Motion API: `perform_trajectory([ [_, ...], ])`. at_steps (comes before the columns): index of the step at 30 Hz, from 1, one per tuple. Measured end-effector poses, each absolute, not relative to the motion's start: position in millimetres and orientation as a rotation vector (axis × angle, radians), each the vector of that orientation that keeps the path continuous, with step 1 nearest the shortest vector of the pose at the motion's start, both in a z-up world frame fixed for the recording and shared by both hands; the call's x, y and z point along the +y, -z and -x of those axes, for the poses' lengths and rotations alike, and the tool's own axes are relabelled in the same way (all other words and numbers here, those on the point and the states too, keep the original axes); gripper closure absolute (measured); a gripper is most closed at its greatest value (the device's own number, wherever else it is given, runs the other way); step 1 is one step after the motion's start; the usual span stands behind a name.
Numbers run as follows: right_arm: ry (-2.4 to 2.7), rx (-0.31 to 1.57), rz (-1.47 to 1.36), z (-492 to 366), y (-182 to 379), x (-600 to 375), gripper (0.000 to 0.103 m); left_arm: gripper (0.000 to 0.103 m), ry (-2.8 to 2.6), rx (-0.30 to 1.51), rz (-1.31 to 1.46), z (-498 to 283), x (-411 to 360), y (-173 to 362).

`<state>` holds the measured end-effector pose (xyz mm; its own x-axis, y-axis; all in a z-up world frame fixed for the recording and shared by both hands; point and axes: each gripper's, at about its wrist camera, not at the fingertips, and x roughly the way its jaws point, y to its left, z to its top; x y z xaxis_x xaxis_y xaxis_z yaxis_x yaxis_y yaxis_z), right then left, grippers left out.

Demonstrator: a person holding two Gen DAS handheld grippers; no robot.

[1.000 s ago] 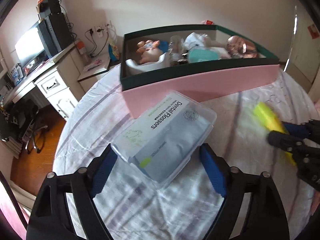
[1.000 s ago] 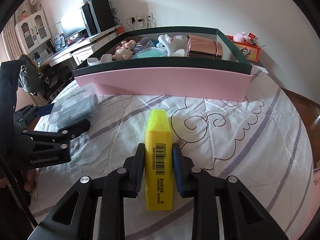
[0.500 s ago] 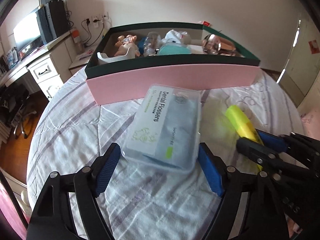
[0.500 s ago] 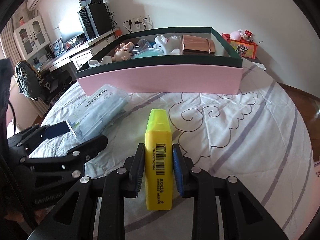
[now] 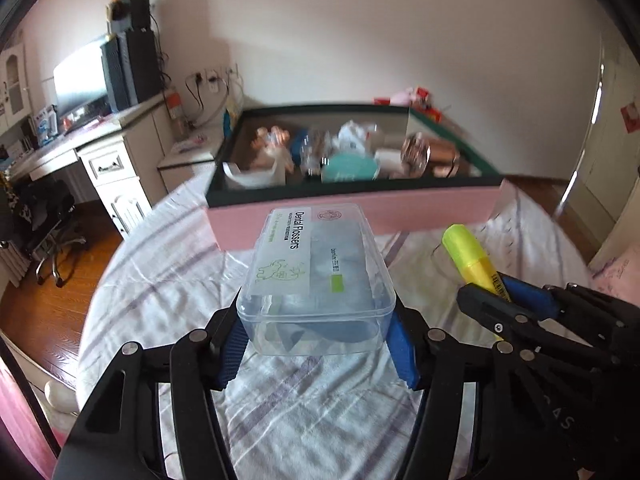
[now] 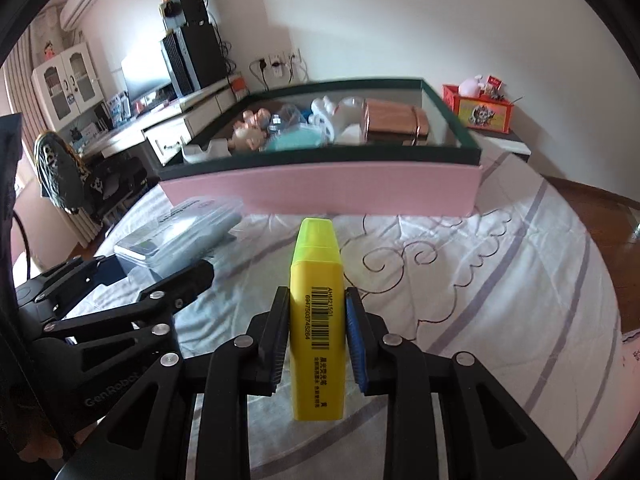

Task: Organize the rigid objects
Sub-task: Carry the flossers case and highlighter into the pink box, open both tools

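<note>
The left gripper is clamped on a clear plastic floss box, held just above the striped tablecloth. Beside it, the right gripper is closed on a yellow highlighter, cap pointing forward. Farther off, the pink-sided tray holds a doll, a teal case, a copper cup and other items.

The left gripper has clamped and lifted the floss box.

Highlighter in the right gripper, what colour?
Yellow highlighter, lighter yellow-green cap, black barcode on the body. Clearest in the right wrist view.
</note>
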<state>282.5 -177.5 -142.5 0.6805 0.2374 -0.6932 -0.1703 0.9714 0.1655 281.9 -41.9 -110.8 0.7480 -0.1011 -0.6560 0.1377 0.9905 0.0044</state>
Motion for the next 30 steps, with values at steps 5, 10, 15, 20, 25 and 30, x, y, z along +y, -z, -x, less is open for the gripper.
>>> perform_trajectory([
  [5, -0.233, 0.679, -0.098, -252, 110, -176, 0.076, 0.042, 0.084, 0.590, -0.041, -247, -41, 77],
  [10, -0.240, 0.585, -0.102, -225, 78, -173, 0.076, 0.042, 0.049, 0.496, -0.056, -217, -41, 51],
  [15, -0.232, 0.508, -0.083, -201, 51, -167, 0.076, 0.042, 0.027, 0.422, -0.068, -196, -37, 29],
  [20, -0.231, 0.461, -0.072, -186, 36, -164, 0.076, 0.042, 0.021, 0.380, -0.068, -183, -34, 16],
  [25, -0.231, 0.440, -0.064, -181, 30, -163, 0.076, 0.042, 0.017, 0.365, -0.073, -184, -33, 12],
  [30, -0.226, 0.434, -0.056, -189, 29, -166, 0.076, 0.042, 0.019, 0.359, -0.092, -195, -40, 12],
])
